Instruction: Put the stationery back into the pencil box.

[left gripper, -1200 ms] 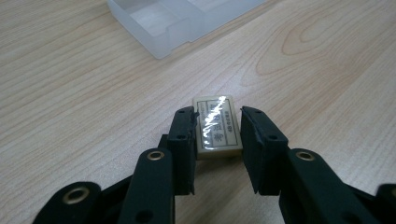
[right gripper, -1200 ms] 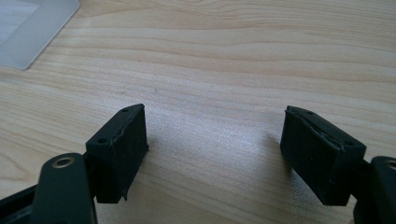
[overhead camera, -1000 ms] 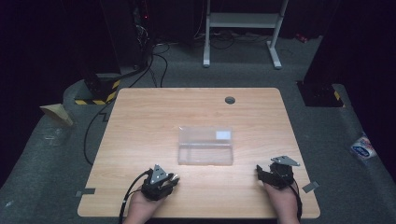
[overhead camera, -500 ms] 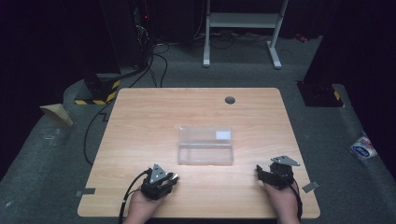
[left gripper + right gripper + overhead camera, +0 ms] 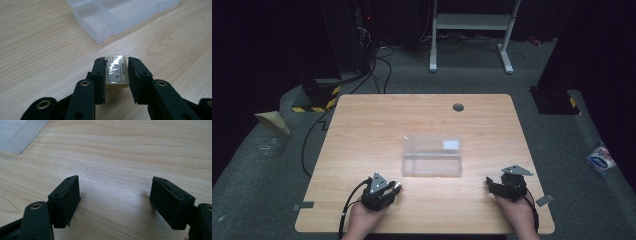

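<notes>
Progress: early | left gripper (image 5: 116, 72) pinching small cream rectangular eraser (image 5: 115, 71) on wooden worktop (image 5: 362, 130) | right gripper (image 5: 115, 202) spread, empty | remaining: placement into clear plastic compartment box (image 5: 432, 156)

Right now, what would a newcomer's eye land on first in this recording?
Probably the clear plastic box, lying alone mid-table on the pale wooden table. Next, the left gripper near the front edge, its jaws clamped on a small cream eraser with a printed label. The right gripper rests opposite, jaws wide and empty.
</notes>
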A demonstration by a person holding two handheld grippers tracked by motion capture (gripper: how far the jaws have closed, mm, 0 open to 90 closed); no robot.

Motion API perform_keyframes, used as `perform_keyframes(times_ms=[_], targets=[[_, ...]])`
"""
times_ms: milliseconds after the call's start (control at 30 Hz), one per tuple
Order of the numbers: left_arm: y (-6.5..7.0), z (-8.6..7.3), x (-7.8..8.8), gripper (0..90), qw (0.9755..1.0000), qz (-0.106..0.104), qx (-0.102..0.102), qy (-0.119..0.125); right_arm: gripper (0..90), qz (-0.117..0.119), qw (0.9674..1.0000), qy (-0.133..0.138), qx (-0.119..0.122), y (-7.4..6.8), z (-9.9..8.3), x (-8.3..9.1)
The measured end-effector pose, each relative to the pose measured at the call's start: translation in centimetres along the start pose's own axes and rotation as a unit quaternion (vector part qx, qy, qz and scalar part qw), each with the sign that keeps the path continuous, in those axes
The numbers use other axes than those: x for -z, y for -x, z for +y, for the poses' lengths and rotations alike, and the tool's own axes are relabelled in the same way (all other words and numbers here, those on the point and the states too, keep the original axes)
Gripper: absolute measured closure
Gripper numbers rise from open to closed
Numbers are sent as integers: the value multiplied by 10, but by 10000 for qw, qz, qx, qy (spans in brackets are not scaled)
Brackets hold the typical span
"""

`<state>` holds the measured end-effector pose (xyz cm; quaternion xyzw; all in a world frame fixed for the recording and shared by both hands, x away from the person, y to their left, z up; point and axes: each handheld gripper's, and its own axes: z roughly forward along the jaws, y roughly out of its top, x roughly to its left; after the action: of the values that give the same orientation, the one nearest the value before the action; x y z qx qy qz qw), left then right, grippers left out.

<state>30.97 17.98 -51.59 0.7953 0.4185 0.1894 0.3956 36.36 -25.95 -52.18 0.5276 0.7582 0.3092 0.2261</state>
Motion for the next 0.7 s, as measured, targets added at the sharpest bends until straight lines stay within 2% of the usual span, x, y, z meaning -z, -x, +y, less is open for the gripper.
perform_keyframes(times_ms=[33, 67, 100, 167, 200, 267, 367, 500, 633, 700], targets=[[-3, 1, 1, 680, 9998, 24, 191, 47, 236, 18, 10000, -5, 28, 1, 0, 0], [-3, 1, 1, 680, 9998, 24, 191, 47, 236, 18, 10000, -5, 28, 1, 0, 0], [-6, 3, 3, 680, 9994, 58, 327, 110, 237, 26, 10000, -10, 15, 1, 0, 0], [-7, 7, 5, 680, 9988, 188, 416, 199, 237, 39, 10000, 27, -2, 0, -1, 0], [-7, 7, 5, 680, 9988, 188, 416, 199, 237, 39, 10000, 27, -2, 0, -1, 0], [-6, 11, 7, 680, 9978, 287, 530, 290, 237, 102, 9999, 46, 84, 1, -2, 1], [-3, 17, 9, 680, 9967, 453, 593, 327, 237, 169, 9997, 55, 141, 2, -3, 1], [-1, 24, 11, 680, 9960, 573, 608, 308, 239, 139, 9997, 104, 157, 1, -4, 1], [-5, 31, 13, 679, 9951, 594, 711, 334, 239, 145, 9997, 92, 149, 1, -4, 1], [-4, 33, 14, 680, 9952, 625, 669, 342, 237, 137, 9998, 90, 145, 1, -4, 1]])
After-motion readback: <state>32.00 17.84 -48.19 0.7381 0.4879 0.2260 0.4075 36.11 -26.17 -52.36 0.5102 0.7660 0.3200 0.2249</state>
